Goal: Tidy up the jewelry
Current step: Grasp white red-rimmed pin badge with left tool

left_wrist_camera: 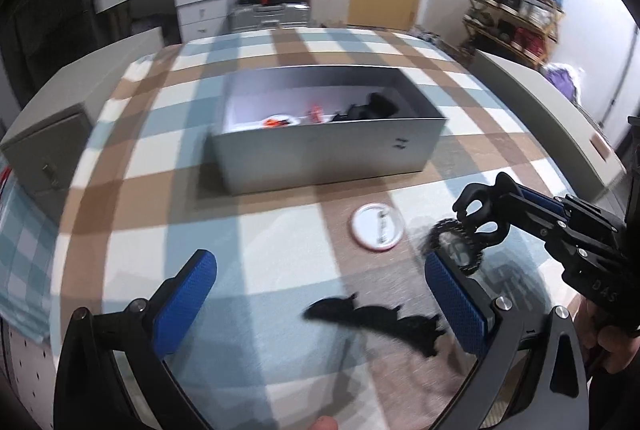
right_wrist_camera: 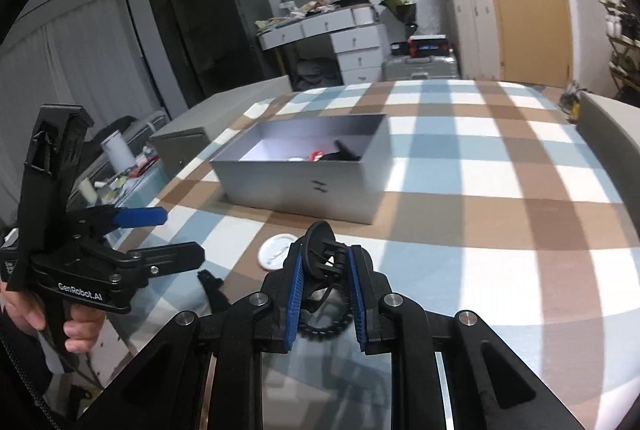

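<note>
My right gripper (right_wrist_camera: pixel 326 254) is shut on a black hair claw clip (right_wrist_camera: pixel 320 264); the clip's toothed ring hangs below the pads. In the left wrist view the same right gripper (left_wrist_camera: pixel 486 211) holds the claw clip (left_wrist_camera: pixel 460 238) above the checked cloth, to the right of a white round badge (left_wrist_camera: pixel 378 226). My left gripper (left_wrist_camera: pixel 320 262) stands open with nothing between its blue pads, above a black jagged hair clip (left_wrist_camera: pixel 376 318) lying on the cloth. The open grey box (left_wrist_camera: pixel 320 157) sits farther back with red, white and black pieces inside.
The table wears a blue, brown and white checked cloth (right_wrist_camera: pixel 480 230). In the right wrist view, the left gripper (right_wrist_camera: pixel 180 236) is at the left, gripped by a hand, near the badge (right_wrist_camera: pixel 276 254) and the grey box (right_wrist_camera: pixel 300 185). Beige cabinets flank the table.
</note>
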`<state>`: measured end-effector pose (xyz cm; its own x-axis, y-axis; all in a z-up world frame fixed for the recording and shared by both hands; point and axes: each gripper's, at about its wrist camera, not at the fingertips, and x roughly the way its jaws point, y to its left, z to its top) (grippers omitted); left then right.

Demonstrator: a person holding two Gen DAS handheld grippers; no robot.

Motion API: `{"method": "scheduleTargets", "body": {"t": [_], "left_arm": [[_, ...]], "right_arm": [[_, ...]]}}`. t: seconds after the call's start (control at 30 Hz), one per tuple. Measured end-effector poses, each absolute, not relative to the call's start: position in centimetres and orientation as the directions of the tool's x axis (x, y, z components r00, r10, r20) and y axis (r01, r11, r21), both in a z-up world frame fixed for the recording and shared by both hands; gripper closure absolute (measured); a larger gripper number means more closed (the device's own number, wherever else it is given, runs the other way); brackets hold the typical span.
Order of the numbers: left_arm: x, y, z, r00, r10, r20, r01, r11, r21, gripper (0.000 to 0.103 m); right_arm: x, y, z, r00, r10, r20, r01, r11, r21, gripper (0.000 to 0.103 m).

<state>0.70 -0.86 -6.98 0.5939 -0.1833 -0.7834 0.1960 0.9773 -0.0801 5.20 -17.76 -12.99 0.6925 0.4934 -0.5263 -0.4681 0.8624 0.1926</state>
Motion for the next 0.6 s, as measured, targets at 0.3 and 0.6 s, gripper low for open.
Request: {"method": "scheduleTargets", "body": {"t": [0.3, 0.6], "left_arm": [[3.3, -2.6, -8.2, 0.498, -0.203, -0.843, 0.269, 0.960, -0.073, 0.001], [4.6, -3.9, -9.4, 0.439, -0.184, -0.880, 0.308, 0.950, -0.045, 0.018]], "right_arm": [[5.0, -20.4, -12.5, 0.731, 0.464, -0.500, -0.423, 0.883, 0.202, 0.082], [5.0, -20.6, -12.6, 0.730, 0.476, -0.490, -0.435, 0.877, 0.204, 0.082]]}}
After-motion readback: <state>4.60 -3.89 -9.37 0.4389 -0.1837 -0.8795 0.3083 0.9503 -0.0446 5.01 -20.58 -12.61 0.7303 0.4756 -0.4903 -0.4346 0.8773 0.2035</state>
